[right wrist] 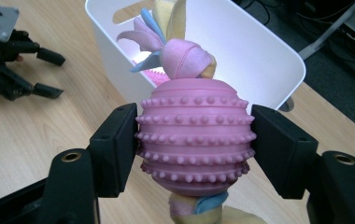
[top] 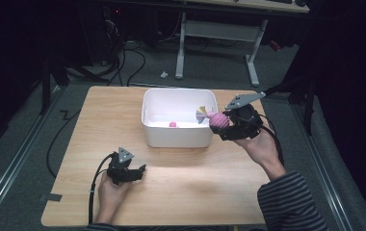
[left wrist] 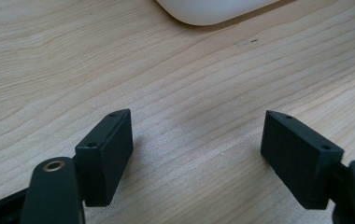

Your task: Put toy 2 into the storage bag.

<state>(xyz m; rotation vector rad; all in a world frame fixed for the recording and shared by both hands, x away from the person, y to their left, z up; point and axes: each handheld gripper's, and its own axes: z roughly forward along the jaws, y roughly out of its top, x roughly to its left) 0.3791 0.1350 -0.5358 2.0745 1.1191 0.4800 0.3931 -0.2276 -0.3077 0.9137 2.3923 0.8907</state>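
Observation:
My right gripper (top: 223, 121) is shut on a pink studded ball toy (right wrist: 194, 135) with pink, blue and yellow cloth tails; both pads press its sides. It hangs in the air at the right rim of the white bin (top: 147, 118), its tails (top: 202, 114) reaching over the bin (right wrist: 255, 51). A small pink object (top: 173, 124) lies on the bin's floor. My left gripper (top: 140, 172) rests low on the wooden table (top: 195, 178) in front of the bin, open, with nothing between its jaws (left wrist: 196, 158); it is also seen in the right gripper view as the left gripper (right wrist: 49, 72).
The bin's rounded corner (left wrist: 213, 11) lies just ahead of the left gripper. A desk frame (top: 219, 33) and cables (top: 133, 62) stand on the floor beyond the table. Bare wood spreads left of the bin and along the front edge.

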